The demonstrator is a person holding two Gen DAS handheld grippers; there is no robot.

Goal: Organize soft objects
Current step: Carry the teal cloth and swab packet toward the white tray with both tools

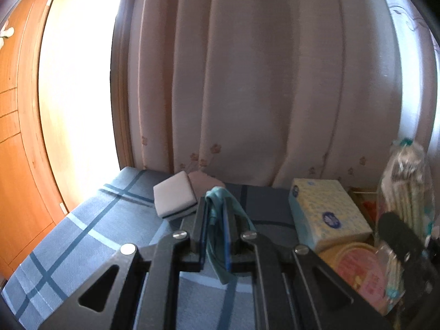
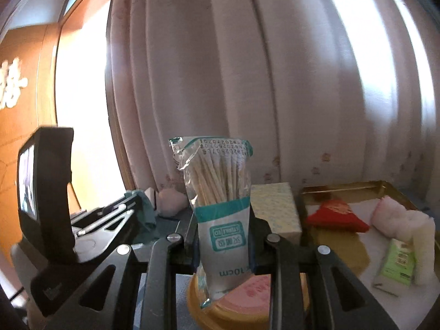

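Both grippers loaded: right fingers clamped on a bag of cotton swabs, left fingers clamped on a teal cloth.

The bag of cotton swabs (image 2: 224,214) is a clear, crinkled packet with teal printed bands, standing upright between the closed fingers of the right gripper (image 2: 224,236), above a round yellow tin with a pink lid (image 2: 247,297). The teal cloth (image 1: 218,214) is a thin, limp strip, folded over and pinched by the left gripper (image 1: 216,220) above the blue plaid tabletop (image 1: 82,233). Surroundings, by size: a pale curtain (image 1: 247,82) closes off the back; a gold-rimmed tray (image 2: 341,188) at right carries a red item (image 2: 338,216), a pink soft roll (image 2: 390,214) and a green tissue pack (image 2: 398,261); a tissue box (image 1: 327,214) stands between tray and grippers; a white sponge block (image 1: 174,196) lies just beyond the left fingers.
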